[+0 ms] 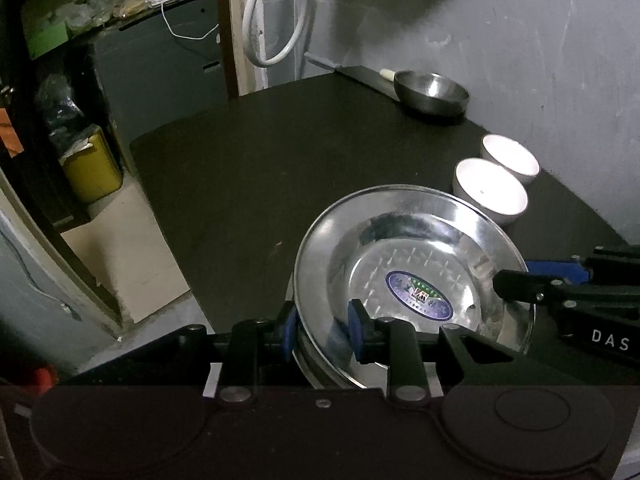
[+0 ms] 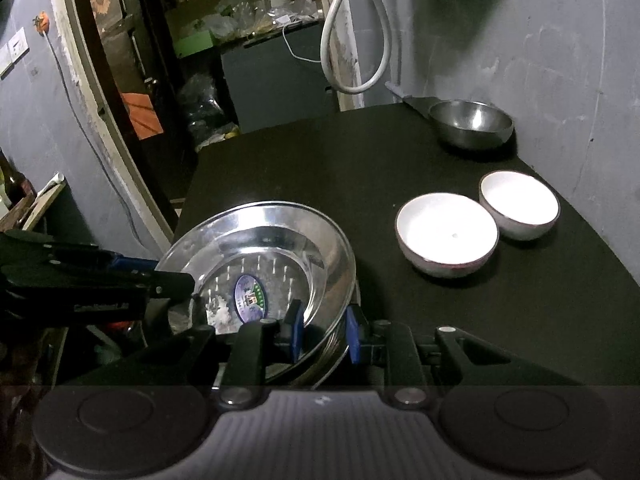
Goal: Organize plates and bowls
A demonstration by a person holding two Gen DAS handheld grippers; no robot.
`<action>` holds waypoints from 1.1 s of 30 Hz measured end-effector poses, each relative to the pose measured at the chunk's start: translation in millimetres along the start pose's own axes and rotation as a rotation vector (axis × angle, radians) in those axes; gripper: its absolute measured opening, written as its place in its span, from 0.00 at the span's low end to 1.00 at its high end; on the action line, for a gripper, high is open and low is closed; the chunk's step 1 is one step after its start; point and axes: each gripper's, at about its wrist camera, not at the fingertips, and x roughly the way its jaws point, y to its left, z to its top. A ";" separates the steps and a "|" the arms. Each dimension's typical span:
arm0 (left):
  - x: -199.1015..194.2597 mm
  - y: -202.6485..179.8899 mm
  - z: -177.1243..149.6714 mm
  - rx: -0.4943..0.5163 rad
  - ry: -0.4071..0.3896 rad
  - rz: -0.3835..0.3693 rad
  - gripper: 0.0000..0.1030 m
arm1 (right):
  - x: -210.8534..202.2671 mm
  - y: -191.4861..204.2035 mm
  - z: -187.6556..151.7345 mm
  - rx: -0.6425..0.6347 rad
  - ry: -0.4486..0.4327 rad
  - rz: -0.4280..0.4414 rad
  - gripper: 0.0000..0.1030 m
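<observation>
left wrist: left tongs (image 1: 322, 332) astride steel plate (image 1: 400, 240) rim, pads not visibly pressing | right wrist: right tongs (image 2: 324, 332) clamped on plate's opposite rim, over surface (image 2: 320, 168) | step: setting plate down | next: likely release, fetch white bowls (image 2: 446, 234)

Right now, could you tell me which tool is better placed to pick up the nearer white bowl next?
Probably the right tool: it straddles the steel plate rim on the side facing the white bowl, while the left tool sits on the plate's far side and would have to cross it.
</observation>
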 end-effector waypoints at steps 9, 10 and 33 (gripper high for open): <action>1.9 -2.5 -4.5 0.022 0.034 0.021 0.31 | 1.9 5.3 -4.0 -0.011 0.022 0.002 0.25; 1.9 -2.8 -4.5 0.026 0.034 0.024 0.31 | 2.4 5.1 -3.5 -0.013 0.024 0.000 0.25; 7.4 -12.4 2.3 0.053 0.079 0.075 0.33 | 4.6 10.1 -5.5 -0.048 0.052 -0.017 0.25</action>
